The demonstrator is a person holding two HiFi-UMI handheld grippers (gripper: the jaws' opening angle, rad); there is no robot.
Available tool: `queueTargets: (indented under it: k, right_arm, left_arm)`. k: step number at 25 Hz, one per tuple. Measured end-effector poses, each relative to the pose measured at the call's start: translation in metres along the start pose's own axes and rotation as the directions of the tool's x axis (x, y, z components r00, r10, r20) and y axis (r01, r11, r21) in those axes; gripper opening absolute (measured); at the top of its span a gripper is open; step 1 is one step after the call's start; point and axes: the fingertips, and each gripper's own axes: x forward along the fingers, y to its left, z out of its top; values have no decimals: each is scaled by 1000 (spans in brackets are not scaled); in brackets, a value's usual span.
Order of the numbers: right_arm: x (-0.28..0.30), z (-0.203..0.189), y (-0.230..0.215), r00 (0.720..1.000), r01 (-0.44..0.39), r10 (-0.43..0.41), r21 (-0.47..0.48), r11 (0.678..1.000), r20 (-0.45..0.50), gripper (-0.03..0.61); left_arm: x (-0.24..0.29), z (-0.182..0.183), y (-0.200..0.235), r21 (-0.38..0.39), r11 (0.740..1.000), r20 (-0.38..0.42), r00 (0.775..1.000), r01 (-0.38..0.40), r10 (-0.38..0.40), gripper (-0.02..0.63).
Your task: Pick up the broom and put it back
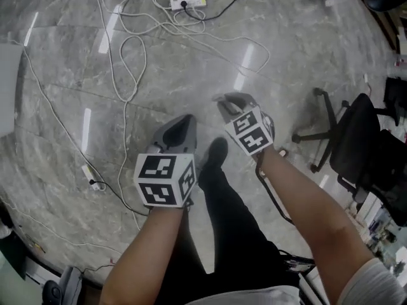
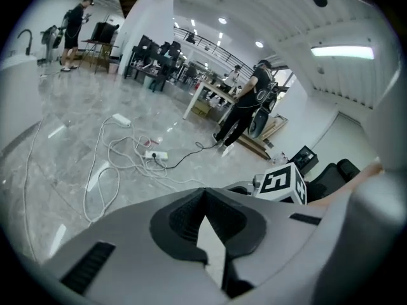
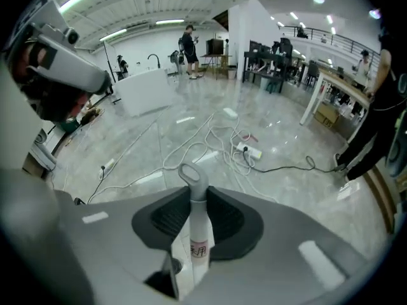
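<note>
Our right hand-held gripper (image 3: pixel 192 199) clamps the grey broom handle (image 3: pixel 193 178); its white label (image 3: pixel 199 251) carries red characters we cannot read. Our left hand-held gripper (image 2: pixel 205 196) is closed, empty.

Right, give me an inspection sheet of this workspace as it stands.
Surface: grey marble floor, glossy, streaked with light glare.
Job's things: broom handle, held in the right gripper; broom head not seen.
Clutter: power strip far ahead; second power strip near left.
Grippers: right gripper shut on the handle; left gripper shut, empty.
Cables: white cables looped loosely across the floor.
Surroundings: office chair at right; people at desks farther off.
</note>
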Motion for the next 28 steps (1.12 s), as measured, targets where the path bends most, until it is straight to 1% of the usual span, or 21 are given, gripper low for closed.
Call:
queueTargets:
  k: [3,4,6,8,9,11,12,14,16,18,19,21,22,23,24,25,28]
  right_arm:
    - [-103,17,-9,998,37,-38,15,999,49,83]
    - [-137,21,-14,996,60,-62,29,998,67,84]
    - [-201,29,-31,984,134,-141,71,988,111,84]
    - [-265,30,-49,963,212,-229,126,969,143,84]
    - [-297,23,-53,953,244,-267,157,957,147,84]
    - [-357,1,-54,931,302,-337,224,927,139,84]
    - [-383,-11,-54,918,333,-374,258,907,133,84]
    - [-431,-37,-54,883,399,-455,327,857,115,84]
    - [-476,-65,-49,839,461,-536,400,792,94,86]
    - [-520,-90,-45,787,514,-612,467,720,77,86]
    - [-541,-103,-42,758,536,-649,501,680,69,86]
    - [-585,-132,-35,691,571,-721,577,584,45,86]
    - [-607,-146,-31,660,581,-751,614,534,28,86]
    - [-627,-159,-25,634,585,-773,647,489,11,86]
    - [-645,-172,-17,616,584,-788,674,452,-6,87]
    - [-659,-184,-8,604,583,-796,693,423,-22,87]
    - [-688,-215,23,582,596,-810,715,365,-72,89]
  left_arm:
    - [-44,41,-67,49,998,-10,1000,26,-26,6]
    - [-58,54,-89,75,996,-16,999,38,-37,6]
    - [-79,86,-129,146,987,-21,997,71,-69,5]
    - [-96,115,-173,210,971,-28,993,116,-113,5]
    - [-107,121,-198,239,961,-43,990,142,-136,5]
    - [-129,122,-248,300,932,-92,978,204,-185,5]
    - [-137,121,-272,335,912,-117,970,239,-212,5]
    - [-150,115,-319,399,863,-162,951,308,-265,5]
    - [-162,105,-364,449,810,-205,926,377,-317,5]
    - [-171,93,-410,498,743,-250,894,448,-371,5]
    - [-175,86,-432,521,703,-277,875,484,-397,5]
    - [-182,68,-472,554,620,-337,831,555,-443,6]
    - [-186,58,-491,563,583,-365,809,586,-461,5]
    - [-190,49,-508,566,552,-389,789,612,-476,5]
    - [-194,40,-523,566,527,-409,771,634,-488,5]
    - [-200,31,-535,564,505,-427,754,653,-499,5]
    - [-215,8,-567,567,435,-468,708,699,-529,5]
